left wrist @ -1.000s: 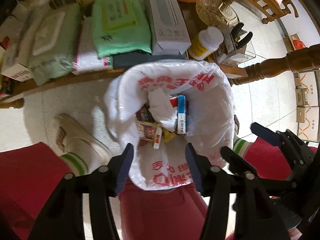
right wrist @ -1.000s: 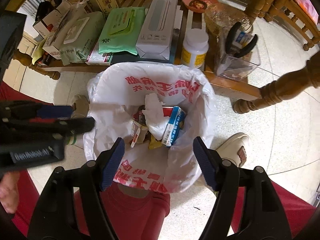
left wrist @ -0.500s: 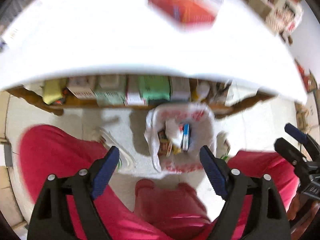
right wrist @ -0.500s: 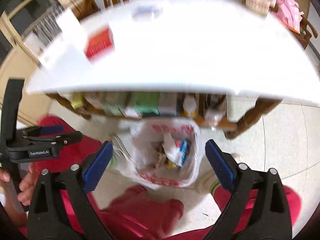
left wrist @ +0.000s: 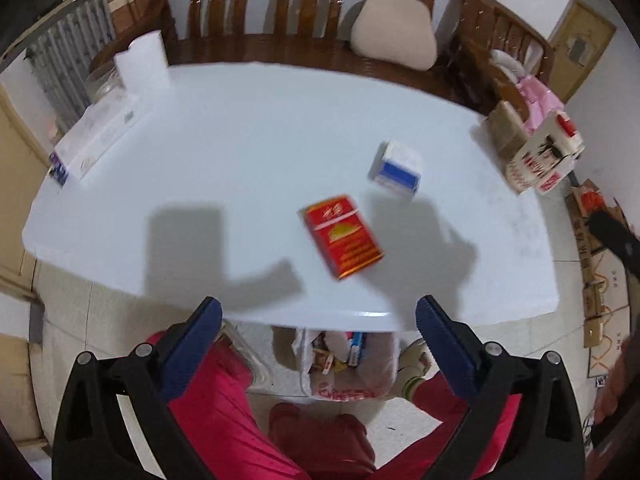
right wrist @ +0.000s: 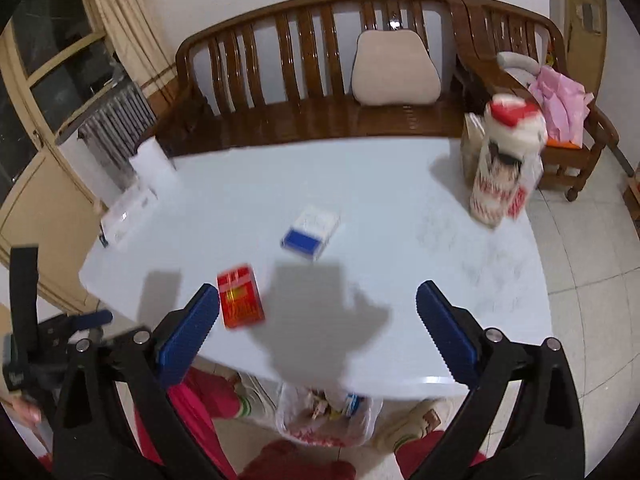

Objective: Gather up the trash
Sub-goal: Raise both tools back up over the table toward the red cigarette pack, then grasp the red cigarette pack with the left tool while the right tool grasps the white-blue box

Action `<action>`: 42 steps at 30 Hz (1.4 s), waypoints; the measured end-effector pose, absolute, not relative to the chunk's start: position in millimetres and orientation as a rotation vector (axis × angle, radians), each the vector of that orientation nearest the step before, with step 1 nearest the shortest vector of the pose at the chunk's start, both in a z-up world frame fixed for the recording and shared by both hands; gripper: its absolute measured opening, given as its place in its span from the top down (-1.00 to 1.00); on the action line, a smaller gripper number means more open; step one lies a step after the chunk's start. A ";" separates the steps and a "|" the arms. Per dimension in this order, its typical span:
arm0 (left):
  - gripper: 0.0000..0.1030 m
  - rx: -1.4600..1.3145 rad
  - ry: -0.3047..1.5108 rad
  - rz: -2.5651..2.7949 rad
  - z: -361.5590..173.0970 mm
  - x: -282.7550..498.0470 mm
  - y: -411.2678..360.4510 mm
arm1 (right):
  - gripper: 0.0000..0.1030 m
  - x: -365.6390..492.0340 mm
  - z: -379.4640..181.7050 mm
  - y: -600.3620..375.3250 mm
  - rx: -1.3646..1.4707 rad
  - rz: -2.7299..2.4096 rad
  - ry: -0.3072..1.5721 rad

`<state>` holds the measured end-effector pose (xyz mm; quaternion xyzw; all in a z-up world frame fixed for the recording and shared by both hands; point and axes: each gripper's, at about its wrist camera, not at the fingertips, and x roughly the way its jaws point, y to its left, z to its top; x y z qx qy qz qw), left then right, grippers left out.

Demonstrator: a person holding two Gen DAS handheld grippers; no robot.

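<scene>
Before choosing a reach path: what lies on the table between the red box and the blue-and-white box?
Nothing: in both wrist views only bare white table separates the red box and the blue-and-white box.

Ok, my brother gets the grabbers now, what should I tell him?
Left gripper: open, empty. Right gripper: open, empty. Both are above the near edge of the white table.
Trash bag: on the floor under that edge, between the knees, already holding boxes and paper.
Left to collect: the red box near the front and the blue and white box behind it.
Probably take the red box first, then the other.
</scene>
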<state>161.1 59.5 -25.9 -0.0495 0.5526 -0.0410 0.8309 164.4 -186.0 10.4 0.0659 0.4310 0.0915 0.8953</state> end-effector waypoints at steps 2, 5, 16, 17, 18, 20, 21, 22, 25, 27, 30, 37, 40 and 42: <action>-0.84 -0.099 1.163 -0.092 -15.1 167.2 56.4 | -0.87 178.7 17.8 -187.7 0.145 0.183 0.899; -0.84 -0.100 1.181 -0.067 -5.3 181.5 50.7 | -0.87 210.7 21.3 -187.6 0.167 0.175 0.937; -0.84 -0.186 1.269 -0.035 -27.9 213.8 39.8 | -0.87 284.6 -3.5 -179.4 0.197 0.168 1.062; -0.84 -0.208 1.284 -0.037 -34.4 216.6 39.0 | -0.87 291.3 -10.3 -175.4 0.189 0.166 1.083; -0.84 -0.225 1.293 -0.037 -38.3 218.8 38.8 | -0.87 295.5 -14.3 -171.7 0.181 0.165 1.095; -0.84 -0.257 1.312 -0.028 -50.5 224.2 37.8 | -0.87 305.4 -27.4 -163.0 0.165 0.165 1.127; -0.84 -0.261 1.314 -0.017 -54.7 226.3 37.6 | -0.87 308.5 -32.6 -159.5 0.160 0.164 1.140; -0.84 -0.263 1.313 -0.003 -58.7 228.6 37.1 | -0.87 312.2 -38.7 -155.7 0.154 0.166 1.154; -0.84 -0.284 1.328 0.021 -74.4 237.0 35.8 | -0.87 323.2 -61.7 -145.3 0.143 0.167 1.207; -0.84 -0.308 1.349 0.028 -86.1 243.1 36.5 | -0.87 329.9 -77.8 -139.8 0.144 0.163 1.245; -0.84 -0.324 1.362 0.064 -103.1 251.4 38.3 | -0.87 339.9 -99.6 -132.8 0.136 0.149 1.288; -0.84 -0.402 1.381 0.110 -133.5 265.8 46.6 | -0.87 367.5 -141.4 -121.8 0.144 0.115 1.353; -0.84 -0.409 1.401 0.109 -143.2 269.4 45.1 | -0.87 374.3 -159.0 -118.0 0.158 0.097 1.381; -0.84 -0.420 1.413 0.117 -150.5 271.2 45.2 | -0.87 379.4 -171.4 -117.2 0.174 0.087 1.401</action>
